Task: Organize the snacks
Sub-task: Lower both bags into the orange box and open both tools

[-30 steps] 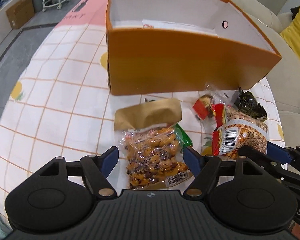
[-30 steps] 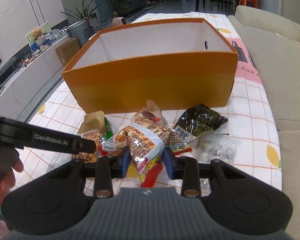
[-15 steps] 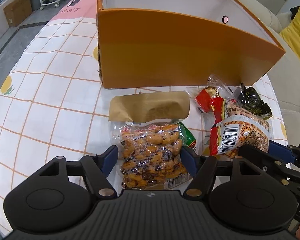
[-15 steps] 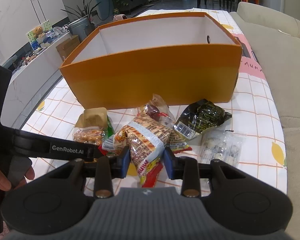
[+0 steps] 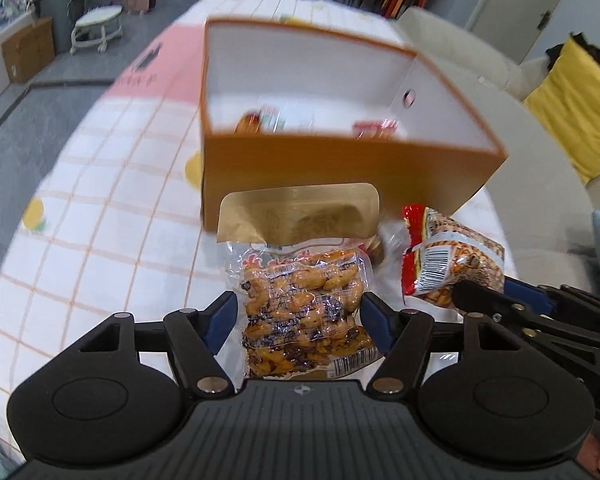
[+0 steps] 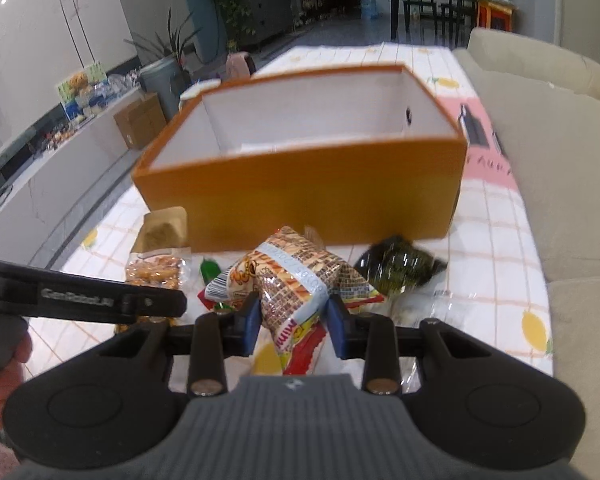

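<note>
At the bottom of my left view, the left claw (image 5: 296, 316) is clamped across a clear vacuum pack of glazed nuts with a gold top flap (image 5: 300, 280), pads on both its edges. Low in my right view, the right claw (image 6: 292, 314) pinches a crinkly checkered red-and-yellow snack bag (image 6: 296, 280) at its middle. Both packs look clear of the grid-patterned bench (image 5: 100, 216). Beyond them, at mid-frame, stands the open orange cardboard box with white inside (image 6: 300, 196), a few packets already in it. I judge the step as carrying both packs over; next I must clear the near wall, then release inside.
</note>
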